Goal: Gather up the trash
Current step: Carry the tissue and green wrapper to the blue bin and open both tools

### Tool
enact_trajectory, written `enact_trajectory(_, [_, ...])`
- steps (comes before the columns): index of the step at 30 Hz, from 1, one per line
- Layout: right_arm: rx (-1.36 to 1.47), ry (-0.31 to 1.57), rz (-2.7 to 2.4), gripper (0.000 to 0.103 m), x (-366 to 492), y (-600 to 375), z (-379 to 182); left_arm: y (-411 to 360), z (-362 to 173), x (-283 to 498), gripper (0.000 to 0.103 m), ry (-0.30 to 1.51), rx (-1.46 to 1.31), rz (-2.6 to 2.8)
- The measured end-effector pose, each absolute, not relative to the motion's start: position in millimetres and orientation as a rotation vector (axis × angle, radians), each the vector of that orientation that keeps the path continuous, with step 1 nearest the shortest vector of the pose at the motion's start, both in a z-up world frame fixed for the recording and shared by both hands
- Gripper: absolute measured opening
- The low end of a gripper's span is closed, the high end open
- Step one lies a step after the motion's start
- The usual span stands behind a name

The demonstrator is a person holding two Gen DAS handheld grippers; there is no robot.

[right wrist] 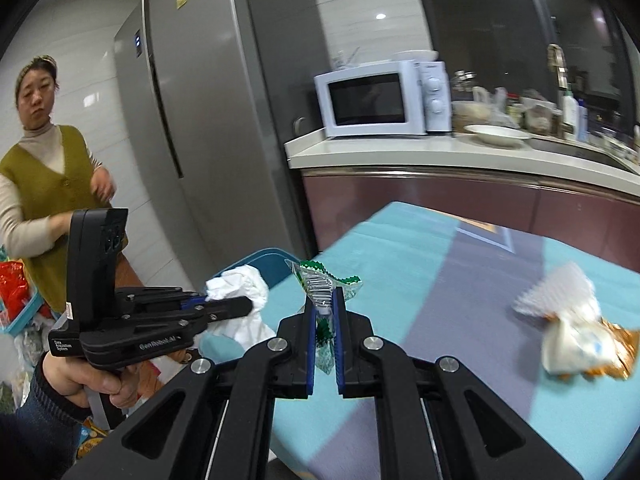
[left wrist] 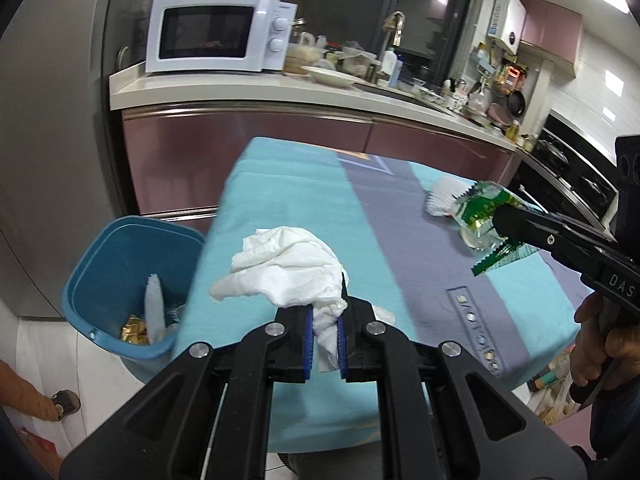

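So, one table under a turquoise and grey-purple cloth (left wrist: pixel 304 200), one blue plastic bin (left wrist: pixel 100 264) on the floor by its left edge with a few scraps already inside, and three bits of trash out. My left gripper (left wrist: pixel 325 336) is pinching a crumpled white tissue (left wrist: pixel 288 268) above the cloth near the bin. My right gripper (right wrist: pixel 325 344) is clamped on a green and clear crinkly wrapper (right wrist: pixel 320 284), held up off the table. A white pleated paper wad with gold foil (right wrist: pixel 568 328) sits on the cloth, off to my right.
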State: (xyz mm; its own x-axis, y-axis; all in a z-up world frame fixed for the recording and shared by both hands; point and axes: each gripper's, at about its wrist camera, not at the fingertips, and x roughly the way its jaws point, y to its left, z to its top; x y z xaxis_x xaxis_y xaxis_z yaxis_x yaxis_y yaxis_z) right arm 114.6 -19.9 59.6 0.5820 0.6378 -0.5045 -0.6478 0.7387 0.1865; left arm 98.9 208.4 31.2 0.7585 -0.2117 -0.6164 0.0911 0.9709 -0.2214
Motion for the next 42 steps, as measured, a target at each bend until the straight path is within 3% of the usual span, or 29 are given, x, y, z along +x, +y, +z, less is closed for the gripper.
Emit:
enact_trajectory(13, [-0.082,0.669,0.891,0.006,192,95,50,328,28,156,0.009,0.718,-0.225,0.021])
enact_trajectory(23, [-0.103,0.811,0.962,0.006,246,164,17,406,-19,199,0.01,0.833,-0.26,0.146])
enact_trajectory(38, [-0.239,1.021,0.941,0.007,276,237,-37,423,-82,229,0.013,0.969,-0.276,0.196])
enact_trajectory(41, [-0.267,1.043,0.925,0.011,278,243,-45,423,-90,230,0.017,0.985,-0.278,0.203])
enact_trajectory(42, [-0.275,1.056,0.921,0.019,278,246,-49,423,-92,229,0.019,0.989,-0.281,0.209])
